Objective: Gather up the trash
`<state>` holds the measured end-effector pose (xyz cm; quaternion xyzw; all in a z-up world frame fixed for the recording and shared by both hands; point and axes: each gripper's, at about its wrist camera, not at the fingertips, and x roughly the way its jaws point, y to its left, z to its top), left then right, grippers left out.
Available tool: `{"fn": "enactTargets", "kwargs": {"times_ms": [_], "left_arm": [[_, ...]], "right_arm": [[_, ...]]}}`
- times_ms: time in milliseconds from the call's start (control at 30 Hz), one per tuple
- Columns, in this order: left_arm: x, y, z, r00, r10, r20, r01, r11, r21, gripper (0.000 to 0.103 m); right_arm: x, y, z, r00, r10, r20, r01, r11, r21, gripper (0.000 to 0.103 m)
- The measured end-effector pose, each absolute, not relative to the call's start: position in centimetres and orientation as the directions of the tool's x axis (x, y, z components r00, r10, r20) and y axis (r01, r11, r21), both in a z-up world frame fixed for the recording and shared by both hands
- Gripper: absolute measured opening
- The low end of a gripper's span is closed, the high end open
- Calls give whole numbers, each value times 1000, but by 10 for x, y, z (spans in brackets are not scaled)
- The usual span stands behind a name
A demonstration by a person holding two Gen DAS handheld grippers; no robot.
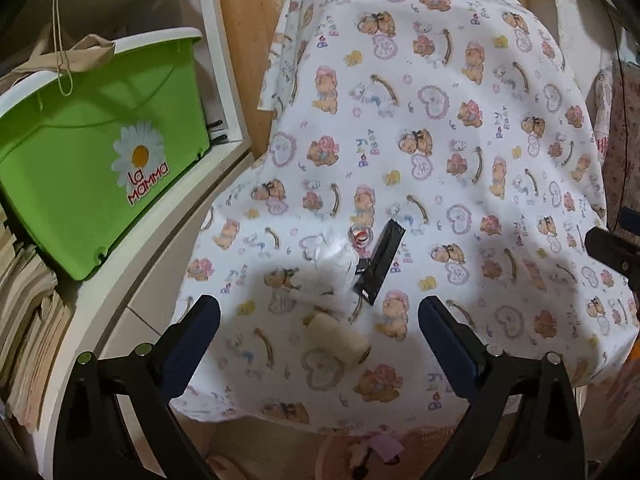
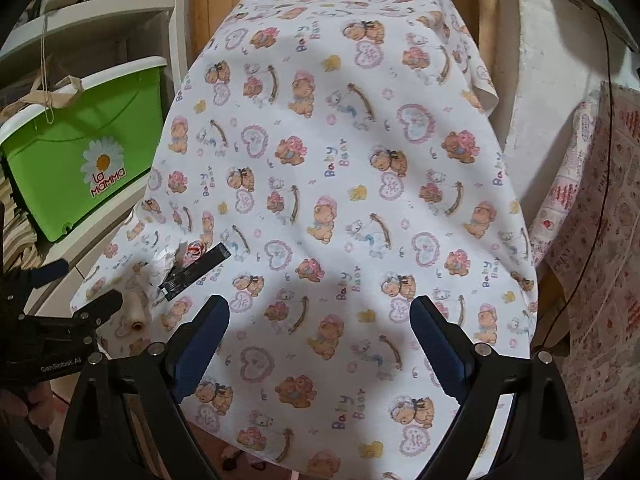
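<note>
Bear-print tablecloth [image 1: 440,160], cream spool [image 1: 338,334] beside black wrapper [image 1: 380,266] (crumpled tissue [image 1: 332,258] touching), left gripper [image 1: 320,320] and right gripper [image 2: 320,320] both agape, empty

White cotton tablecloth [image 1: 440,140]: teddy bears in brown and pink, lilac hearts, yellow ducklings. Glossy black rectangular wrapper [image 1: 380,266]. Crumpled white paper wad [image 1: 332,256]. Cream yarn spool [image 1: 338,338]. Lime-green plastic bin [image 1: 80,168]: white rim, daisy motif, red lettering.

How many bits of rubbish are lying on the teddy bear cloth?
4. A cream roll lies nearest the left tool; crumpled white paper lies behind it; a black wrapper is beside that; a small clear piece is at its far end. More may be hidden underneath.
</note>
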<state>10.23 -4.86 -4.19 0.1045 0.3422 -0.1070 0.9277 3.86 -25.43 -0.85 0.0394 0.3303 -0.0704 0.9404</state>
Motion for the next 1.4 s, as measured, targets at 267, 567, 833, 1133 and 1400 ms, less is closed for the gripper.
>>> {"fn": "enactTargets", "kwargs": {"times_ms": [267,567,833,1133,1400], "left_arm": [[127,-41,-50,683,-113,-722,241,967,77,98],[166,-14,-65,560,-86,-824,151,989,0,73],[170,1,-79,392,-352,-850,139,936,-324,60],[159,-35,-90,403,-190,-895,166,977,-132,51],[155,-40,-80,449,-158,-879,155,983,-97,22]], "right_arm": [[45,-251,-14,759,-103,-643,155,988,26,93],[51,-257,-28,718,-81,-691,184,980,76,93],[54,-249,-32,706,-100,-702,178,983,38,93],[58,-241,-39,690,-116,-714,182,983,16,93],[65,-238,-38,697,-129,-705,196,980,15,93]]}}
